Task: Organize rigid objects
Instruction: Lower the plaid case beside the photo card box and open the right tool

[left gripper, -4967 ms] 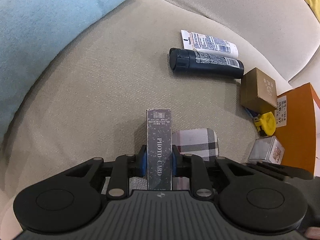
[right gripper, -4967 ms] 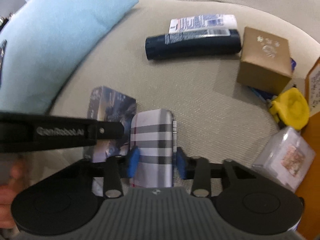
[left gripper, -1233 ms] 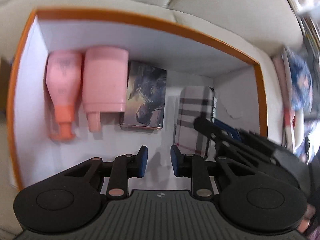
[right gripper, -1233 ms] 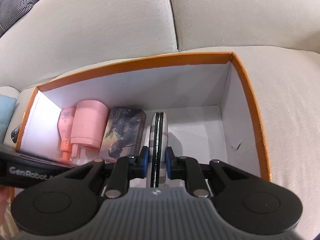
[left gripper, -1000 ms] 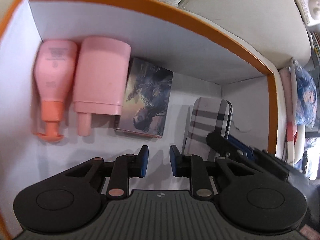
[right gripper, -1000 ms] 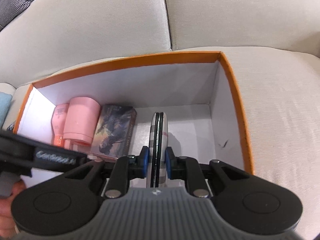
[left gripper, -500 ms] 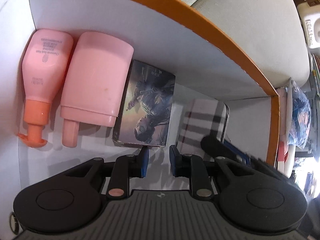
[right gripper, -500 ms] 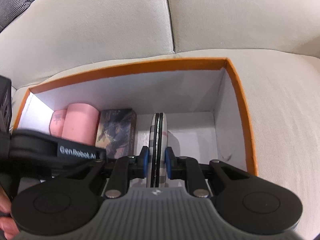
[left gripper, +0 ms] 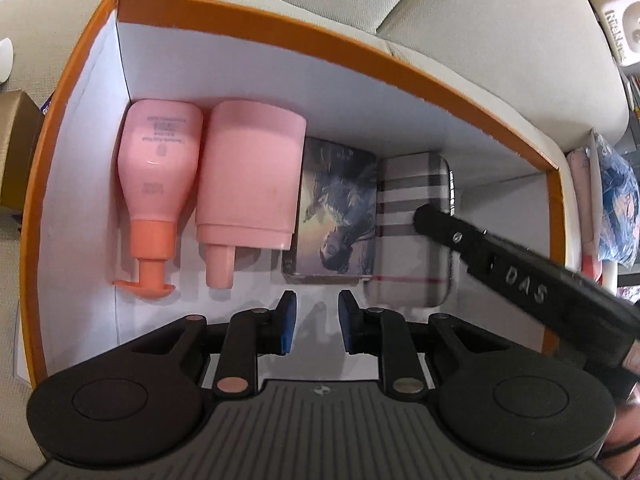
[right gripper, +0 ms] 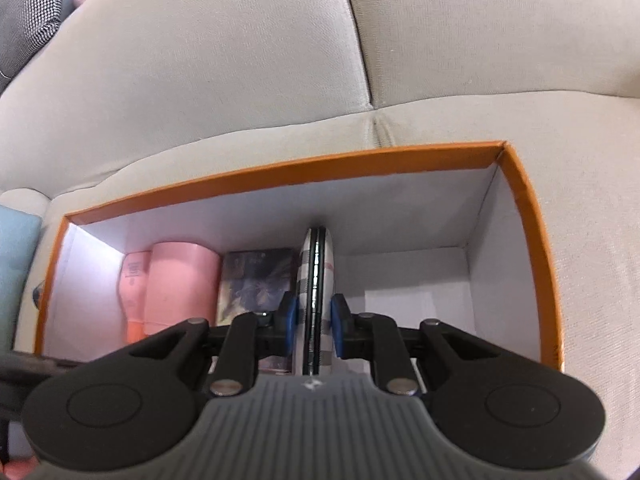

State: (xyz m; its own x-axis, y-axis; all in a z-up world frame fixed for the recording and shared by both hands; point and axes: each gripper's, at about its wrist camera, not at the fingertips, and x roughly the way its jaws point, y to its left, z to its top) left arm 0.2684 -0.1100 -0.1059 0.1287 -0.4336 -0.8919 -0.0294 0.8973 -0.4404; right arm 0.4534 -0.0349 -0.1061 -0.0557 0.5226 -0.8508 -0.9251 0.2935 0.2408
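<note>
My right claw (right gripper: 315,325) pointed steeply down into the orange box (right gripper: 524,216), and its jaws were opening around the plaid case (right gripper: 316,280), which stood on edge between the blue pads (right gripper: 289,318); thin gaps showed on both sides, so the pads no longer pressed on it. My left claw (left gripper: 314,322) also tilted steeply down, hanging above the box's white floor with its jaws nearly closed and nothing between them.

From the left wrist view, the plaid case (left gripper: 412,240) sat against the picture card box (left gripper: 334,216), just right of it. Left of that lay the wide pink bottle (left gripper: 250,186) and then the pink pump bottle (left gripper: 158,176), both on their sides with their necks toward me, all four in a row along the box's far wall. My right claw's black finger (left gripper: 500,256) crossed over the case from the right. The box rested on a beige sofa (right gripper: 240,80). A brown carton (left gripper: 16,152) stood just outside the box's left wall.
</note>
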